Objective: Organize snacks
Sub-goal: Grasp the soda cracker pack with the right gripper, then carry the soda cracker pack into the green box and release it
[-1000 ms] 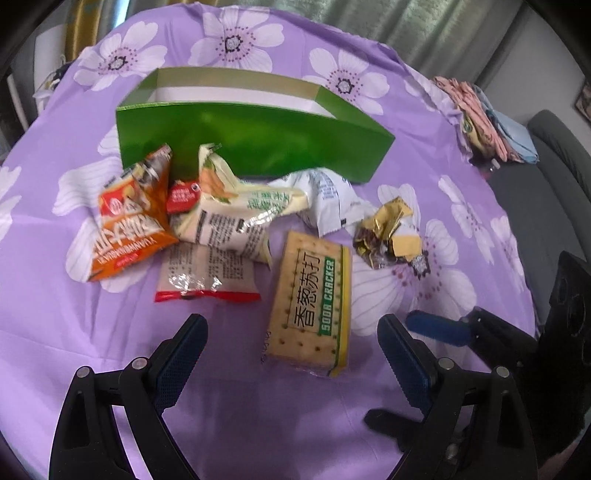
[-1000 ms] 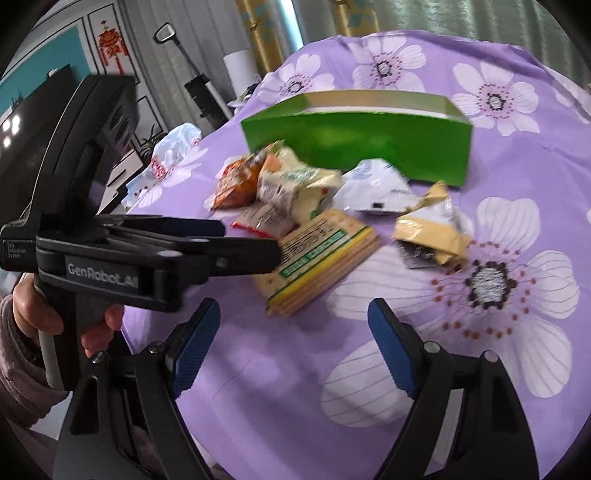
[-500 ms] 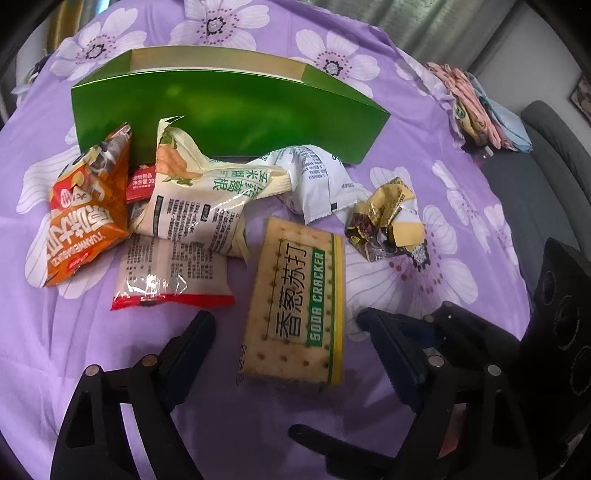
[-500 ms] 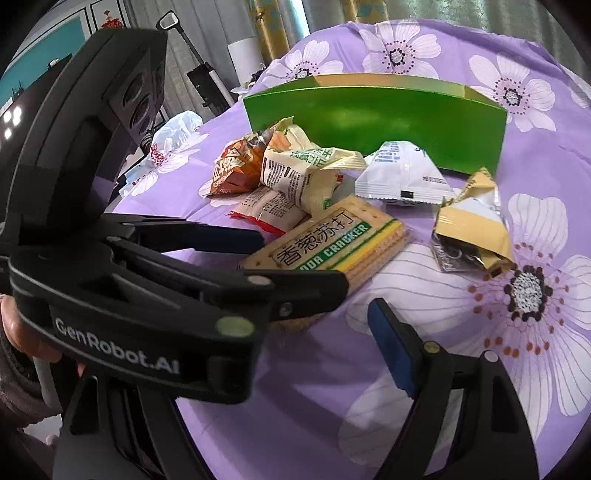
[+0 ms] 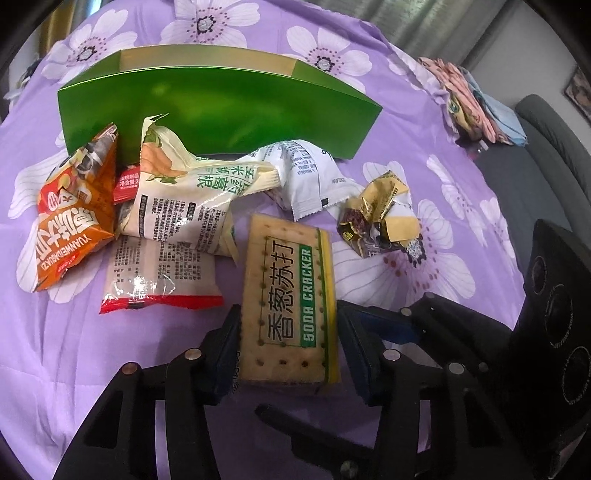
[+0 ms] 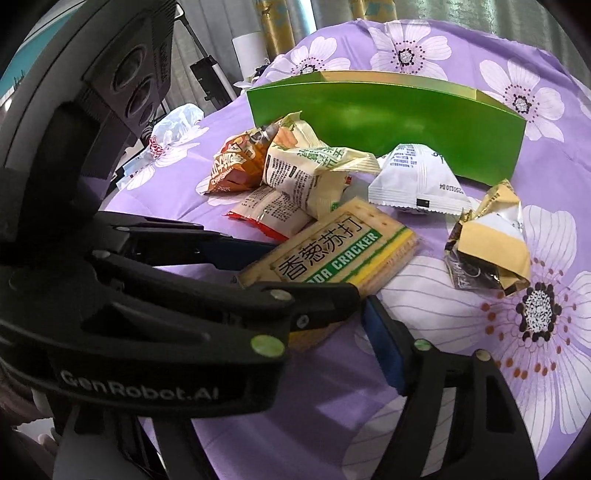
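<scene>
cracker pack (image 5: pixel 290 310): lay near edge of the snack pile on the purple cloth (image 5: pixel 74 350), long axis pointing away toward the green box (image 5: pixel 218 110).
left claw (image 5: pixel 288 343): nearer; jaws closing, pads at both long sides of the pack's near end.
right claw (image 6: pixel 380 343): just right of it, closing, empty.
count: six snacks, one box.

It was a home living room: a purple flower-print tablecloth (image 5: pixel 424 122), grey sofa (image 5: pixel 535 155) and patterned curtains (image 6: pixel 280 22).
</scene>
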Demonstrator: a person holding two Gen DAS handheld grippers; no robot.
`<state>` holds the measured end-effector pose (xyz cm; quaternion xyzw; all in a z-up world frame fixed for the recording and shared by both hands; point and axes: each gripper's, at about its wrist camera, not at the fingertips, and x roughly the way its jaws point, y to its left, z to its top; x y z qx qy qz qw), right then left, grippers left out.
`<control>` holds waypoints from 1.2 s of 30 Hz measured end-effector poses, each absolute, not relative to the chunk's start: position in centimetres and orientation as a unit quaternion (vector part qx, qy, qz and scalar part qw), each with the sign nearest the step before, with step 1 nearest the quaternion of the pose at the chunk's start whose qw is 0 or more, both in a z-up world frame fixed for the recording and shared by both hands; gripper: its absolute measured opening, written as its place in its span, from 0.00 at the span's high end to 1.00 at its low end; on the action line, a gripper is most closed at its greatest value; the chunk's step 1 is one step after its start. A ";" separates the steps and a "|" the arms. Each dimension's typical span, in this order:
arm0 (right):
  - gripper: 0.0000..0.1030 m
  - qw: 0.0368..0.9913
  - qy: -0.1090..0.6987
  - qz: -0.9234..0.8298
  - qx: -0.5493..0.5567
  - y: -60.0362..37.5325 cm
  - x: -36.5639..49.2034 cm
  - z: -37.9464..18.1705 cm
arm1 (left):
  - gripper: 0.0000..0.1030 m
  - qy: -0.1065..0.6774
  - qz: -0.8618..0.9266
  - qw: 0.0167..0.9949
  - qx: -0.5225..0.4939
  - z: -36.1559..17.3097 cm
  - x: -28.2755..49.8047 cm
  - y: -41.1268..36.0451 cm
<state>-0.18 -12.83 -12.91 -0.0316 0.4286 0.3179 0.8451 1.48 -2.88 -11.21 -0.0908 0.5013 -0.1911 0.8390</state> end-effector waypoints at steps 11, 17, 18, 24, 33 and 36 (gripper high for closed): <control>0.44 0.852 0.419 0.312 -0.022 -13.8 -0.6 -12.7 | 0.51 0.492 -0.177 0.849 -0.077 -10.8 0.3 -3.5; 0.44 0.859 0.404 0.312 -0.020 -13.7 -1.6 -11.6 | 0.51 0.477 -0.175 0.858 -0.080 -9.5 -0.7 -3.3; 0.44 0.862 0.399 0.313 -0.020 -13.7 -1.8 -11.2 | 0.51 0.473 -0.176 0.860 -0.080 -9.1 -0.9 -3.3; 0.44 0.875 0.369 0.314 -0.023 -13.9 -2.5 -8.7 | 0.51 0.443 -0.177 0.876 -0.075 -6.5 -1.7 -3.3; 0.44 0.891 0.327 0.313 -0.027 -14.3 -2.9 -5.5 | 0.51 0.406 -0.176 0.894 -0.064 -3.6 -1.8 -3.8; 0.44 0.896 0.315 0.311 -0.030 -14.4 -2.8 -4.8 | 0.51 0.394 -0.176 0.900 -0.062 -2.7 -1.6 -3.8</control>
